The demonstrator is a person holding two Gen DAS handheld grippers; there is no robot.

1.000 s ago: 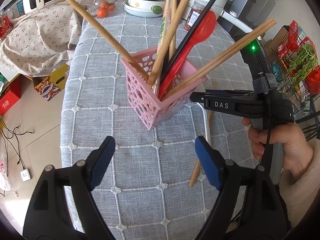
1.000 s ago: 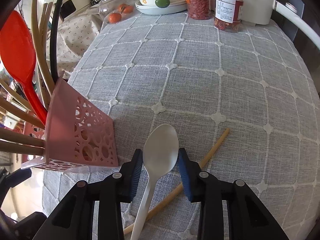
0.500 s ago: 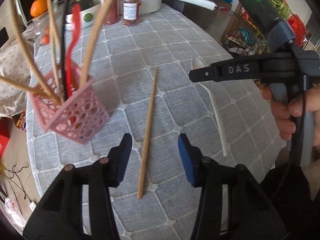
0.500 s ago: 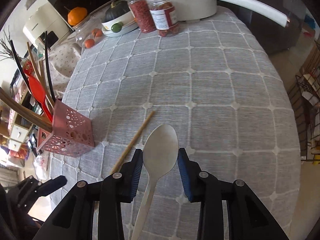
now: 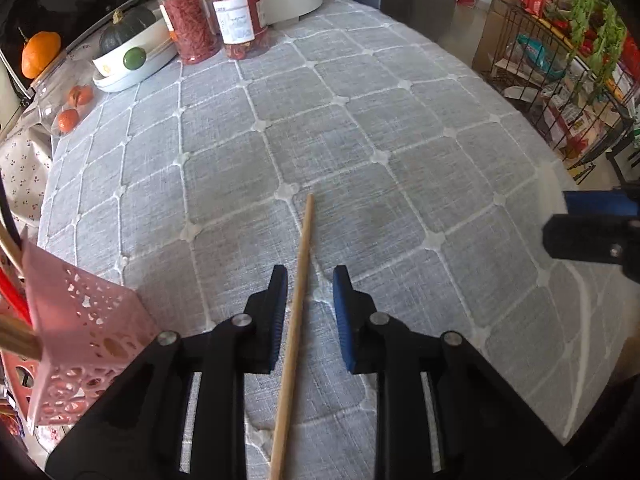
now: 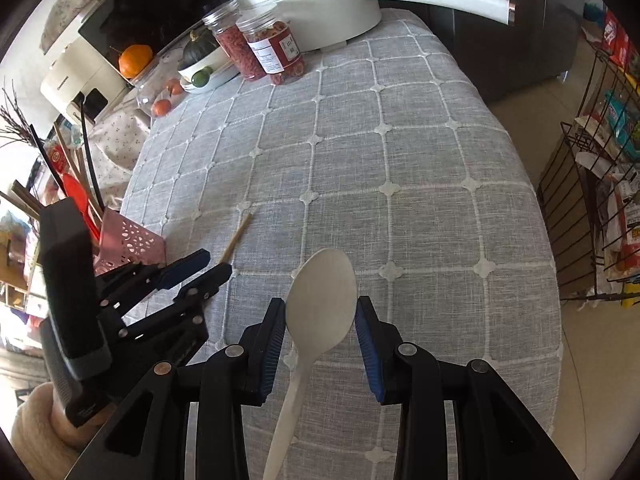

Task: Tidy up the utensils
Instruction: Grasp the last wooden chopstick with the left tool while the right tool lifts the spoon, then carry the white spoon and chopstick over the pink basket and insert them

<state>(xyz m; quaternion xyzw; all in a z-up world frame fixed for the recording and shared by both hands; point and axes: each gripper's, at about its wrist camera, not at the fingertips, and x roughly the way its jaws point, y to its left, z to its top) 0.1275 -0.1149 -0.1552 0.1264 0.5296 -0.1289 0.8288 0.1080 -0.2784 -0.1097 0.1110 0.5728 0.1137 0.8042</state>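
Observation:
A wooden chopstick (image 5: 298, 300) lies on the grey checked tablecloth, running between the fingers of my left gripper (image 5: 310, 308), which is open around it without touching. It also shows in the right wrist view (image 6: 236, 238). A white plastic spoon (image 6: 320, 300) sits between the pads of my right gripper (image 6: 320, 324), which is shut on its bowl. The pink perforated utensil basket (image 5: 76, 344) stands at the left with chopsticks and a red spoon (image 6: 78, 196) in it. In the right wrist view my left gripper (image 6: 204, 266) is beside the basket (image 6: 132, 240).
Two jars (image 5: 216, 24), a white pot with a long handle (image 6: 320, 4), a bowl with a squash (image 5: 128, 48) and small oranges (image 5: 74, 106) stand at the table's far end. A wire rack (image 5: 568, 60) stands off the right edge.
My left gripper has swung away from the basket and come down over the chopstick, its fingers narrowing around it. My right gripper has kept hold of the spoon and drawn back to the right.

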